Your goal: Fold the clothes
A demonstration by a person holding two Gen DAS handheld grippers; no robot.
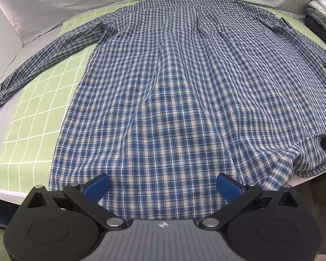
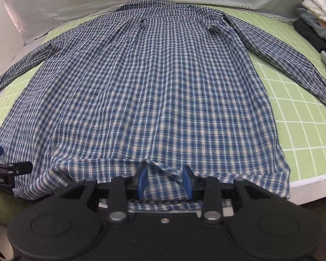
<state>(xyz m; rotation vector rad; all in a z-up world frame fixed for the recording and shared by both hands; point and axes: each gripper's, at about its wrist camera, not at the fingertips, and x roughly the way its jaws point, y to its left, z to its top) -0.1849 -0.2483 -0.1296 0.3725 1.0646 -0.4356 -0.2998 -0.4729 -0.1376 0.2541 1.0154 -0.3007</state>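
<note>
- A blue and white plaid shirt (image 1: 173, 82) is lying spread flat, back side up, on a green grid mat (image 1: 32, 113), with its collar at the far end and its hem at the near edge by the grippers.
- The left sleeve (image 1: 43, 58) is stretching out past the mat onto the pale surface beside it, while the right sleeve (image 2: 289, 63) is angling down across the mat on the other side.
- The left gripper (image 1: 163, 187) is hovering over the near hem with its blue fingers (image 1: 97, 184) spread wide apart, nothing between them (the cloth beneath is lying flat).
- The right gripper (image 2: 165, 181) is sitting at the hem too, its blue fingers (image 2: 142, 180) drawn in but a gap showing between them, with a rumpled fold of the shirt's edge lying in that gap; whether the pads are pressing the cloth cannot be told.
- Near the right gripper the hem is bunching and folding up slightly, most clearly in the left wrist view.
- A grey sheet (image 2: 76, 6) with small printed motifs is hanging behind the mat.
- A stack of folded clothes (image 2: 315, 21), white, grey-blue and black, is resting at the far right of the mat.
</note>
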